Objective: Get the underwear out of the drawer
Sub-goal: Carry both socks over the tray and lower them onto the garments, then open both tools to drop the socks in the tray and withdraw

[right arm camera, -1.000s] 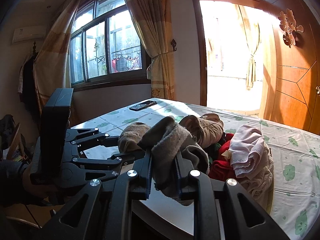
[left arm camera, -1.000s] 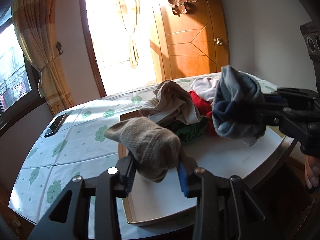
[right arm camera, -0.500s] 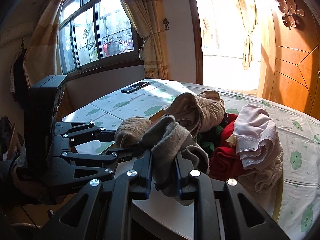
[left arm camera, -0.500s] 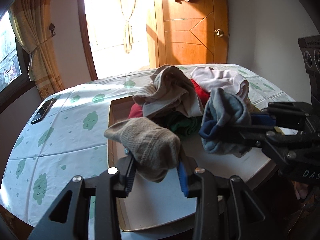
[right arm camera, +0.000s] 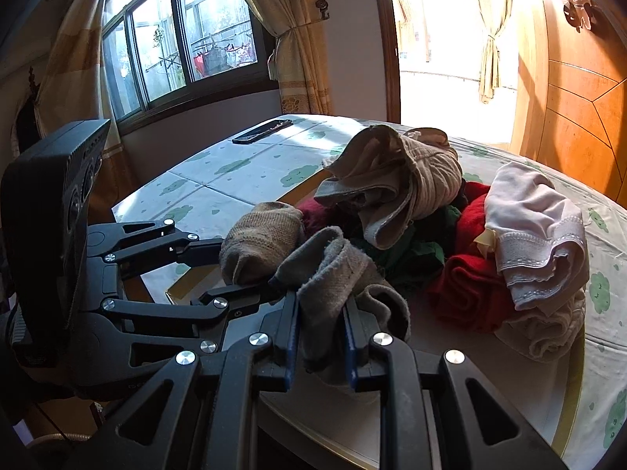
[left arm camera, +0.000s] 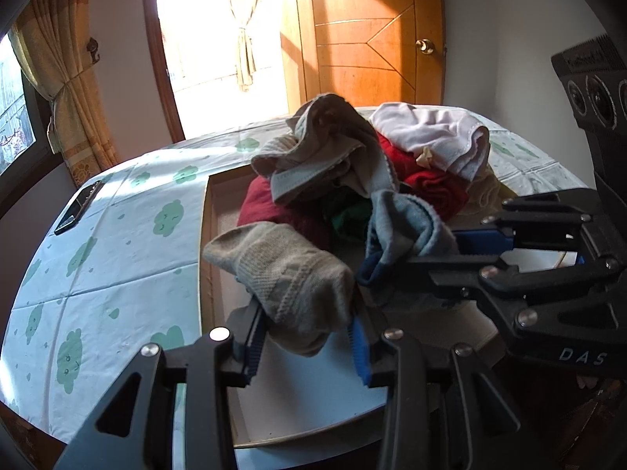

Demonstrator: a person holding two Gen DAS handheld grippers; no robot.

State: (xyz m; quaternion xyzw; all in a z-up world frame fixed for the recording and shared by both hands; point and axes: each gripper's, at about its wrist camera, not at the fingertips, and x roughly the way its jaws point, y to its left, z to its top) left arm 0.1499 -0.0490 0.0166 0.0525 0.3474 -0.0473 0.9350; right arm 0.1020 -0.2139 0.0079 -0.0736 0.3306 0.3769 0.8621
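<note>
My left gripper (left arm camera: 305, 337) is shut on a beige knitted sock (left arm camera: 290, 274), held above the open drawer (left arm camera: 209, 235); the sock also shows in the right wrist view (right arm camera: 258, 243). My right gripper (right arm camera: 319, 325) is shut on a grey-blue sock (right arm camera: 333, 274), which also shows in the left wrist view (left arm camera: 407, 231), close to the right of the beige one. Behind both, the drawer holds a heap: beige underwear (left arm camera: 333, 149), pale pink underwear (left arm camera: 435, 137), red cloth (right arm camera: 470, 274) and green cloth (left arm camera: 348, 215).
The drawer is set in a table with a white cloth printed with green clouds (left arm camera: 117, 243). A black phone (left arm camera: 78, 207) lies on the cloth at far left. A wooden door (left arm camera: 372, 39) and curtained windows (right arm camera: 188, 39) stand behind.
Both grippers have lowered and moved toward the heap, each still holding its sock. The grey-blue sock has come closer beside the beige one.
</note>
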